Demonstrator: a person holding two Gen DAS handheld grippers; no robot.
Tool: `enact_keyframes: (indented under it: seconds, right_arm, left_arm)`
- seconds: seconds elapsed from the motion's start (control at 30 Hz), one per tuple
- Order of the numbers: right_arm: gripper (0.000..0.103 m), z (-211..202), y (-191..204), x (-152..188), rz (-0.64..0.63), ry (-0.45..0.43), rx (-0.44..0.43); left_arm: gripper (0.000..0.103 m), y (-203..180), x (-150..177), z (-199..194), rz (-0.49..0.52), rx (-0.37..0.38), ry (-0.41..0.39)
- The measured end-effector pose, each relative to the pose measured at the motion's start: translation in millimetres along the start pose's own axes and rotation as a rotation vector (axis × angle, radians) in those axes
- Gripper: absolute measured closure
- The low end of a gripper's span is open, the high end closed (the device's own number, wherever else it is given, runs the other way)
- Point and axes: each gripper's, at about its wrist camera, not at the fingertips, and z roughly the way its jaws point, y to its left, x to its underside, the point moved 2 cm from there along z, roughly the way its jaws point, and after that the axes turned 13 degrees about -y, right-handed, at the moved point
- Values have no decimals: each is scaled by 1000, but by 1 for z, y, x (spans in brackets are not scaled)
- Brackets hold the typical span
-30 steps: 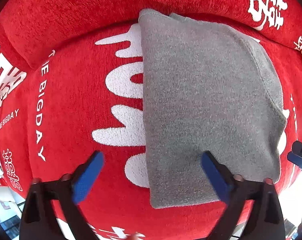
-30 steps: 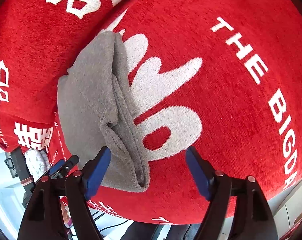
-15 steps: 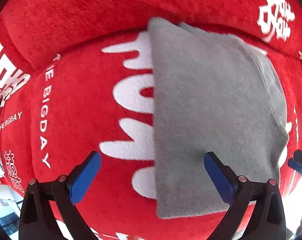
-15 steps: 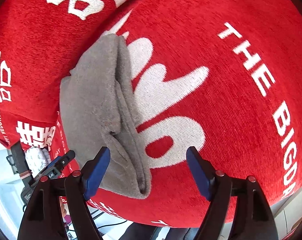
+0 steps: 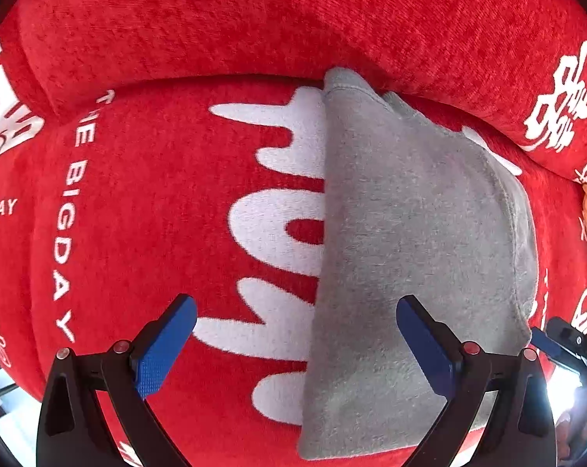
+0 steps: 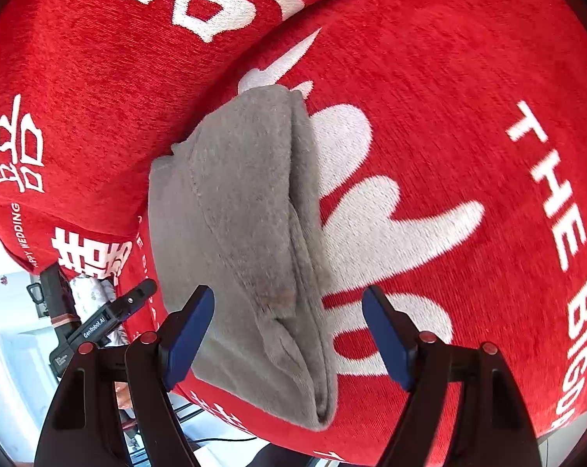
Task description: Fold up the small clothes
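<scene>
Lying folded on red cushion (image 5: 145,202) — one grey garment (image 5: 410,241); two grippers released — left gripper (image 5: 293,342), right gripper (image 6: 289,334).

I see a plain grey folded garment (image 5: 410,241) on a red seat cushion (image 5: 157,202) patterned with large white lettering and small white capitals. The red back cushion (image 6: 99,58) bears white characters. My left gripper (image 5: 293,346) and right gripper (image 6: 289,334) show blue pads on black fingers.
</scene>
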Motion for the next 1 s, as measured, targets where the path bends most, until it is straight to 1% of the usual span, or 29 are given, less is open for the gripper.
enact_keyframes:
  seconds: [0.1,0.2,0.27,0.37,0.47,0.57,0.7,0.77,0.8,0.93,1.0]
  right_arm:
    - [22,5,-2,-3,0,9,-6]
    - [22,10,-7,-7,19,19,-27]
    - [22,15,-10,-10,31,28,-52]
    - [22,24,-12,-14,32,53,-96]
    - [21,35,-11,-16,21,87,-105]
    - [21,42,-5,-19,-2,108,-127]
    - [20,53,6,-22,-31,134,-154]
    - [17,57,11,-24,-43,139,-164]
    - [14,59,12,-24,-48,142,-175]
    - [13,65,16,-25,-56,155,-226]
    - [13,68,20,-24,-55,162,-266]
  left_arm:
    - [0,-1,-4,3,-16,55,-10]
    - [0,-1,-9,11,-32,98,13]
    - [0,-2,-10,19,-29,108,36]
    - [0,-9,-12,27,-6,124,48]
    - [0,-16,-14,31,4,157,47]
    - [0,-23,-14,36,9,188,56]
    - [0,-30,-15,50,5,235,87]
    - [0,-33,-15,55,7,253,99]
    - [0,-34,-16,58,5,265,104]
    - [0,-41,-16,68,-13,323,125]
    - [0,-49,-17,70,-7,333,123]
